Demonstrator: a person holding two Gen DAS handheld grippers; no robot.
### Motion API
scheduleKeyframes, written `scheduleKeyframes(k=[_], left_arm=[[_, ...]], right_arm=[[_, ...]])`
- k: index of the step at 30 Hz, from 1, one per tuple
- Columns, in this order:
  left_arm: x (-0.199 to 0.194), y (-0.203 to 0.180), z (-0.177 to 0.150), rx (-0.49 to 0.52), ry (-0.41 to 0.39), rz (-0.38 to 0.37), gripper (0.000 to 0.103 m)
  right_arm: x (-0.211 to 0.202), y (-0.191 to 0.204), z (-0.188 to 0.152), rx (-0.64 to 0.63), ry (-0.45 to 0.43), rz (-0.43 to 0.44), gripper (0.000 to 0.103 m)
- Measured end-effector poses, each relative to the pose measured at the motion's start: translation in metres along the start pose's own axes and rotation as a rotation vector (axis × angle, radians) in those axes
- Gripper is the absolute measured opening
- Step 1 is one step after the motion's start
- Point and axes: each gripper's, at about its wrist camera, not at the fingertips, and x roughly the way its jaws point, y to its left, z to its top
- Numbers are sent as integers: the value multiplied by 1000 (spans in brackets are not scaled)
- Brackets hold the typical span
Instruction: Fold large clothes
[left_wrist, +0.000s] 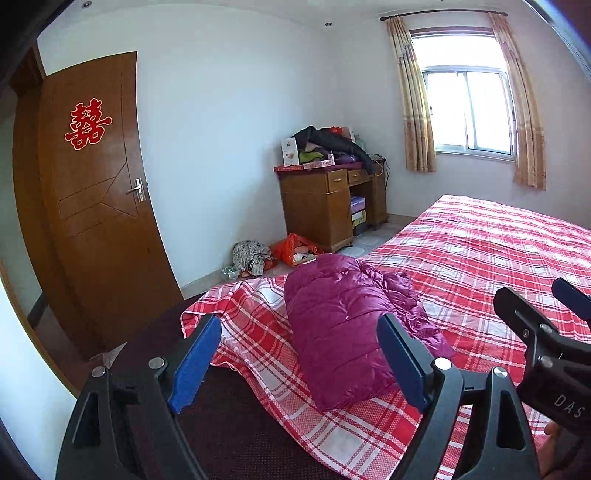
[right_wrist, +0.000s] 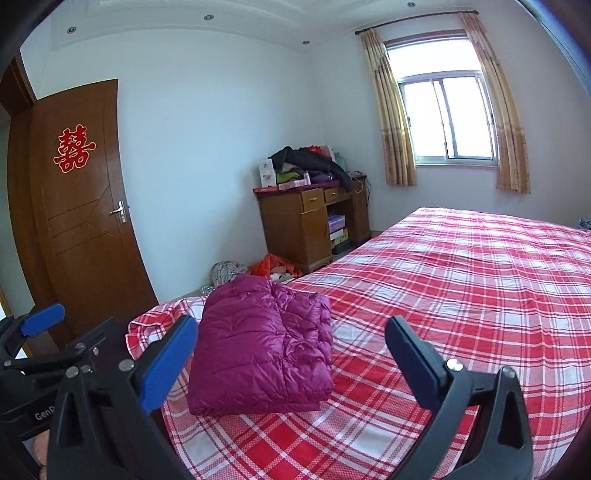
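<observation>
A magenta puffer jacket lies folded into a compact bundle near the corner of the bed with the red-and-white plaid sheet. It also shows in the right wrist view. My left gripper is open and empty, held above and just short of the jacket. My right gripper is open and empty, held back from the jacket's near right side. The right gripper shows at the right edge of the left wrist view. The left gripper shows at the left edge of the right wrist view.
The plaid sheet stretches away to the right. A wooden desk piled with clothes stands by the window. An orange bag and a cloth heap lie on the floor. A wooden door is at the left.
</observation>
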Motion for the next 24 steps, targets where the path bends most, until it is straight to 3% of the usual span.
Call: scheduleKeyframes(k=[6, 24], left_arm=[[0, 6, 2, -36, 3, 4, 87], [0, 3, -1, -20, 0, 0, 88]], right_arm=[[-2, 6, -1, -16, -9, 2, 103], [-5, 5, -1, -2, -5, 0, 103]])
